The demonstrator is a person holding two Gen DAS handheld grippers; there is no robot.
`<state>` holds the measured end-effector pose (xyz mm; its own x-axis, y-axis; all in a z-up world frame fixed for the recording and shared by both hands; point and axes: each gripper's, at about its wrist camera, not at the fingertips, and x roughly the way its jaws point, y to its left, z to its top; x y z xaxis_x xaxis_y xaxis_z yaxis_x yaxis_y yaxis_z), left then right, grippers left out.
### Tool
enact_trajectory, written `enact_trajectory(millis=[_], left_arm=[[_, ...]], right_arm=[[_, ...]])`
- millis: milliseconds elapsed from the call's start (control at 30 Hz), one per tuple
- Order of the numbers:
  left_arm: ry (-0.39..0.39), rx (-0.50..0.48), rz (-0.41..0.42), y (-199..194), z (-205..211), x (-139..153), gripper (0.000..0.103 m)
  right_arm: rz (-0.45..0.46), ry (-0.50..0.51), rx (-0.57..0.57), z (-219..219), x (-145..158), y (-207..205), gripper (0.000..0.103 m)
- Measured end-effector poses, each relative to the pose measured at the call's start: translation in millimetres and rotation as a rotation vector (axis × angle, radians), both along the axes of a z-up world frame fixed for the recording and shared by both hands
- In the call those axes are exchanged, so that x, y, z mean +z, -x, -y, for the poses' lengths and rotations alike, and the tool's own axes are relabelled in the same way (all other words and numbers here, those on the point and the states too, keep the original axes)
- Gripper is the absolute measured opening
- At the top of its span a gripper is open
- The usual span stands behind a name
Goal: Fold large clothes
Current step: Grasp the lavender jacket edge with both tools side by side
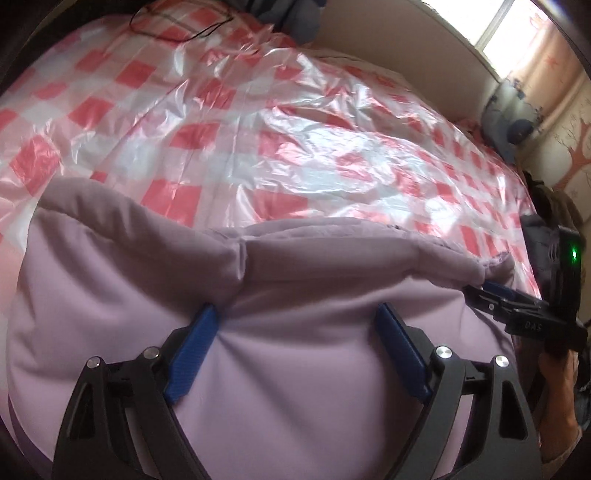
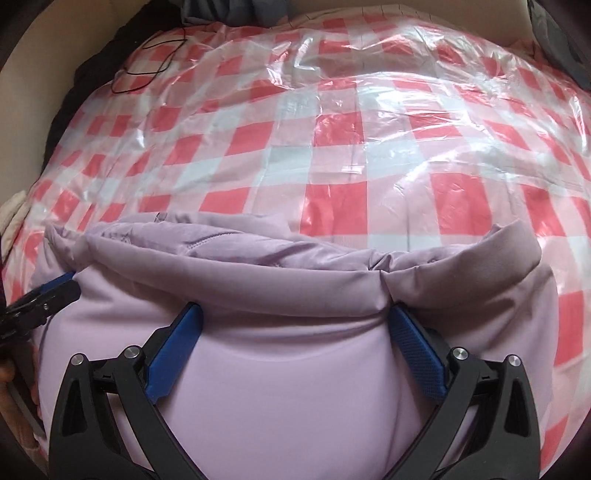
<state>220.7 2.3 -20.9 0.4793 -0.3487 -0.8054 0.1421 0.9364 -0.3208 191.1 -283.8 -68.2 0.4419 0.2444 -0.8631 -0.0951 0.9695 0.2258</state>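
A lilac padded jacket (image 1: 295, 369) lies bunched on the near part of the bed, its thick folded edge turned toward the far side. My left gripper (image 1: 295, 308) stands open over it, the blue pads (image 1: 192, 354) wide apart and laid against the fabric without pinching it. To its right is my right gripper (image 1: 491, 291), at the jacket's right end. In the right wrist view the same jacket (image 2: 295, 387) fills the lower half. My right gripper (image 2: 295, 310) is open above it, and the left gripper's tip (image 2: 62, 288) shows at the jacket's left edge.
A red-and-white checked plastic sheet (image 1: 258, 129) covers the bed beyond the jacket. A black cable loop (image 2: 144, 70) lies on it at the far left. Dark clothes (image 1: 295, 14) are piled at the far edge. A window with a curtain (image 1: 517, 33) is at the right, and a hand (image 1: 557, 387) holds the right gripper.
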Motion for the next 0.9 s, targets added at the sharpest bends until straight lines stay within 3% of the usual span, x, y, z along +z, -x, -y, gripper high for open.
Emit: enact_trajectory(millis=[133, 233, 300, 400, 467, 633, 767, 833, 900], left_arm=[[-0.048, 0.005, -0.047, -3, 7, 3, 0.084], [0.019, 0.027, 0.045, 8, 7, 39, 0.084], [-0.026, 0.015, 0.072, 8, 15, 48, 0.084], [-0.046, 0.03, 0.005, -9, 20, 25, 0.084], [-0.053, 0.036, -0.05, -22, 20, -3, 0.084], [-0.125, 0.019, -0.033, -26, 34, -19, 0.09], [-0.058, 0.024, -0.026, -5, 17, 12, 0.09], [-0.012, 0.028, 0.056, 31, -4, 48, 0.09], [-0.026, 0.031, 0.112, 59, -18, 64, 0.09]], right_arm=[[-0.053, 0.021, -0.014, -2, 3, -14, 0.097], [0.071, -0.03, -0.006, -11, 38, 1, 0.097], [0.093, 0.027, 0.032, -27, 45, 0, 0.097], [0.02, 0.048, 0.02, -31, 20, -21, 0.097], [-0.032, -0.029, 0.008, -21, -6, -38, 0.097], [-0.078, -0.105, -0.03, -5, -21, -52, 0.097], [0.0, -0.131, -0.027, 9, 26, -13, 0.096], [0.072, -0.132, 0.01, 17, 57, 22, 0.096], [0.115, -0.071, 0.036, 23, 73, 54, 0.096]])
